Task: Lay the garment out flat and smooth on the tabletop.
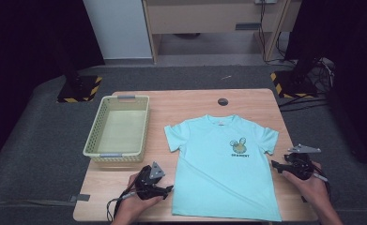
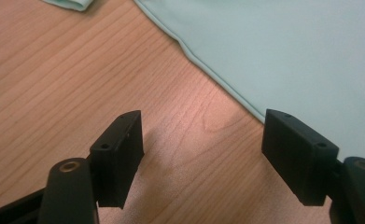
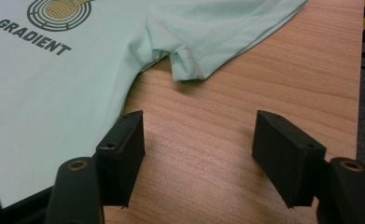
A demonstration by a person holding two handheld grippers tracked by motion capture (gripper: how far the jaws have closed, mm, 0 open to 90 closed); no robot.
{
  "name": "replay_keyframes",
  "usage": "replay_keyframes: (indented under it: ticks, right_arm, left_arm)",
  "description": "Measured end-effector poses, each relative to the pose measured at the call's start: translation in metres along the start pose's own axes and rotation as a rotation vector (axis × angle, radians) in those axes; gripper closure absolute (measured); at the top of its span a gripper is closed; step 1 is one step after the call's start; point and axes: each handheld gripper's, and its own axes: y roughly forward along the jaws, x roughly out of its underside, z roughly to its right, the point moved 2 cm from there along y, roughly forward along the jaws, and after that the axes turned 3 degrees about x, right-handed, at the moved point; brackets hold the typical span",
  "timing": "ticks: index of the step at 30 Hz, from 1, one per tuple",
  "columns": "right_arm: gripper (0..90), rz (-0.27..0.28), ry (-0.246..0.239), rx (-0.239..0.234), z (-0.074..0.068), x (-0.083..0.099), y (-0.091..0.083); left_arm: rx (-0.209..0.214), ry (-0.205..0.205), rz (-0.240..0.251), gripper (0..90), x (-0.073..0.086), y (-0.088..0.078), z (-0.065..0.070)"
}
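A light mint T-shirt (image 1: 221, 164) lies flat and face up on the wooden table (image 1: 186, 101), with a round logo and the word GRADIENT on its chest. My left gripper (image 1: 168, 189) rests low at the shirt's left side near the hem. Its jaws are open over bare wood, just beside the shirt's edge (image 2: 217, 79). My right gripper (image 1: 275, 165) is at the shirt's right side, below the sleeve (image 3: 227, 28). It is open too, with one jaw at the cloth's edge (image 3: 54, 102) and nothing between the jaws.
A pale green slatted basket (image 1: 95, 127) stands on the table to the left of the shirt, with nothing in it. A small black round cap (image 1: 223, 101) sits in the tabletop behind the collar. The table's right edge runs close to my right gripper.
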Motion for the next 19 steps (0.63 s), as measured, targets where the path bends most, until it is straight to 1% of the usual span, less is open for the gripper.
replay_keyframes:
  ticks: [1, 2, 5, 9, 14, 19]
  right_arm:
    - [30.8, 0.005, -0.008, 0.001, -0.0005, 0.0001, 0.0009]
    - [29.1, 0.014, -0.018, 0.002, -0.0009, 0.0005, 0.0020]
    - [25.3, 0.037, -0.015, 0.003, -0.0011, 0.0016, 0.0045]
    - [15.5, 0.065, -0.013, 0.007, -0.0033, 0.0039, 0.0080]
    - [9.3, 0.051, -0.024, 0.000, -0.0050, 0.0041, 0.0090]
    - [9.2, 0.050, -0.025, 0.001, -0.0051, 0.0048, 0.0082]
  left_arm:
    - [0.004, 0.003, -0.010, 28.4, 0.0009, 0.0013, -0.0001]
    - [0.016, -0.006, -0.007, 27.3, 0.0010, 0.0020, 0.0000]
    - [0.009, -0.009, 0.001, 25.6, 0.0011, 0.0028, -0.0015]
    - [0.010, -0.019, 0.021, 21.2, 0.0038, 0.0038, -0.0039]
    - [0.017, -0.007, 0.024, 14.7, 0.0045, 0.0056, -0.0020]
    - [0.025, 0.001, 0.028, 13.5, 0.0056, 0.0054, -0.0025]
